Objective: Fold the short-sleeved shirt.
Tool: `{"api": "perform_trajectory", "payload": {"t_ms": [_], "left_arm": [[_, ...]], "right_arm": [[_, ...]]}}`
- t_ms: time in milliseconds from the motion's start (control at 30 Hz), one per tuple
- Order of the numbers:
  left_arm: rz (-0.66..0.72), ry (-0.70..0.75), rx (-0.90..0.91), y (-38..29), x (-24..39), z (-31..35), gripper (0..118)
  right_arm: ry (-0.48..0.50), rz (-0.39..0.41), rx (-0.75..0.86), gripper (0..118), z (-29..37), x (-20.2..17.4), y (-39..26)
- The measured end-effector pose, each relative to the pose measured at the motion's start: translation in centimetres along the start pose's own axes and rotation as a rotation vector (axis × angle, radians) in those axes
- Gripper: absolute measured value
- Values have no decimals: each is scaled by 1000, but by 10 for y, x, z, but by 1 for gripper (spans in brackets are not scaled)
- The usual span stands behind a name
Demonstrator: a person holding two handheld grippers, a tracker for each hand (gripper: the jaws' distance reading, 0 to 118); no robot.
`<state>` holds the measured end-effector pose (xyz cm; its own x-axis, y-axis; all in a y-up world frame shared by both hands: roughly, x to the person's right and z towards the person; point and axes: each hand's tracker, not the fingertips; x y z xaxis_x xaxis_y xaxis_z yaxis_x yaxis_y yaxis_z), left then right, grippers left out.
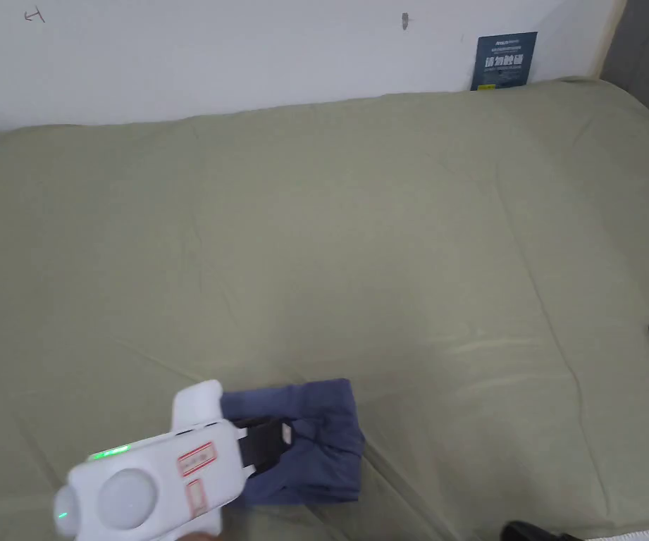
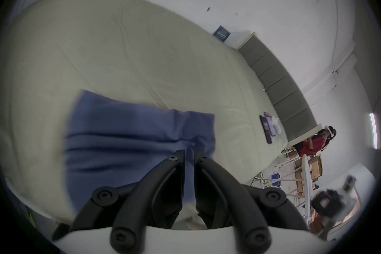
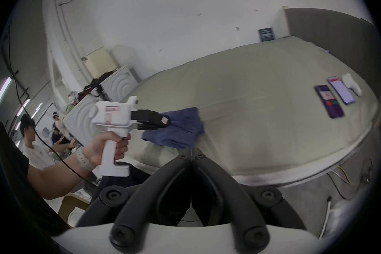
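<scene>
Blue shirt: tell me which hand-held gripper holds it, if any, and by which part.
The left hand-held gripper pinches the folded blue shirt at its near edge. The right hand-held gripper is shut on nothing.

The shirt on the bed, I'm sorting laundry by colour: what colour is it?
Plain blue shirt, no pattern visible; the head view shows it best.

Left claw (image 2: pixel 188 157) nearly closed; right claw (image 3: pixel 191 155) closed, held back.

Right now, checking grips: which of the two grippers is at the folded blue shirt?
The left gripper, over the blue shirt; the right gripper hangs off the bed, shut.
</scene>
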<state>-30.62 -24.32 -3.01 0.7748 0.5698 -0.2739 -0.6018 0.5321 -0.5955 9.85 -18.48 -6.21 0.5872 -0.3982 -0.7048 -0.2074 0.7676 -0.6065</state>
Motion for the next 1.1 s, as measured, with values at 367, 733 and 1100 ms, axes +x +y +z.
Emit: {"api": "perform_trajectory", "payload": {"t_ms": [367, 733, 1100], "left_arm": [[34, 55, 118, -15, -56, 119, 11], [323, -342, -199, 26, -163, -1, 103], [325, -491, -296, 37, -143, -103, 103]], "right_arm": [[199, -235, -314, 0, -260, 33, 29], [180, -281, -399, 0, -280, 63, 14], [211, -260, -397, 0, -281, 69, 13]]}}
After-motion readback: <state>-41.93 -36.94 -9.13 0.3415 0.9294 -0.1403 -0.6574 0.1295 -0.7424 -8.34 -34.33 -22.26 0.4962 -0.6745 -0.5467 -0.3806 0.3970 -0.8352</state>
